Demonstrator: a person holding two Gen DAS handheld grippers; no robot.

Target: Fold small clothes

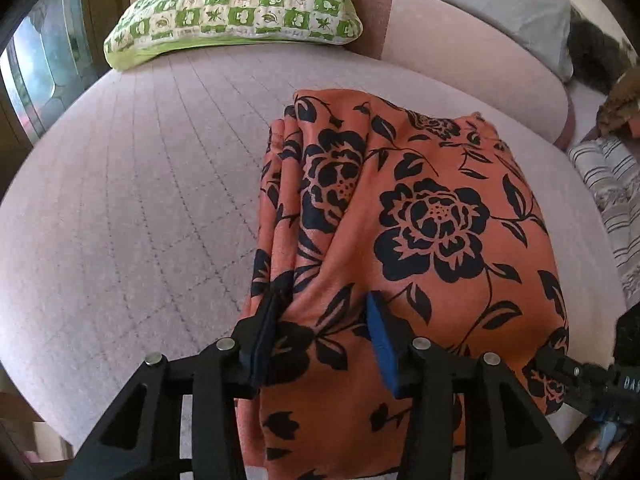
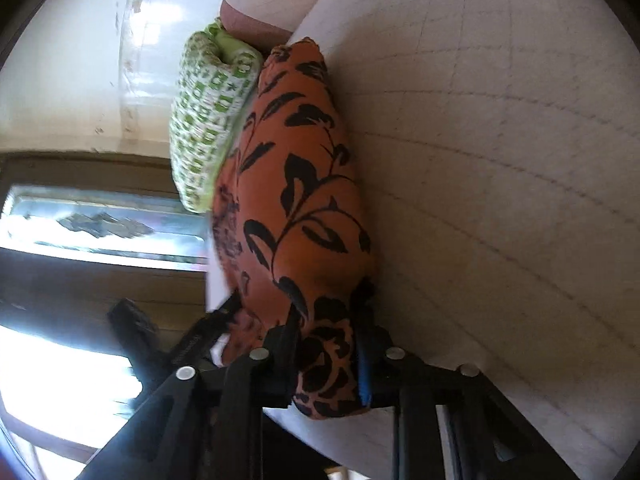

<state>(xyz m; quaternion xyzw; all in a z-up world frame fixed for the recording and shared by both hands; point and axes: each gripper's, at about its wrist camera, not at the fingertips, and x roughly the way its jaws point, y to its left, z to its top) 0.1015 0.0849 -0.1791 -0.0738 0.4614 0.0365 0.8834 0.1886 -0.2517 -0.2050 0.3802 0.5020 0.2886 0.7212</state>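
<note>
An orange cloth with black flowers (image 1: 420,216) lies folded into a thick bundle on a pale pink quilted bed (image 1: 132,208). My left gripper (image 1: 324,300) sits over its near end with the jaws apart. Fabric lies between the pads, and the blue pad (image 1: 380,336) stands clear of it. In the right wrist view the same cloth (image 2: 296,208) runs away from the camera. My right gripper (image 2: 330,308) is shut on a bunched fold at its near end. The right gripper (image 1: 580,380) also shows at the cloth's right edge in the left wrist view.
A green and white patterned pillow (image 1: 236,8) lies at the head of the bed, touching the far end of the cloth (image 2: 204,120). Striped fabric (image 1: 612,184) and a grey pillow (image 1: 512,8) lie to the right. A window (image 2: 100,220) is beside the bed.
</note>
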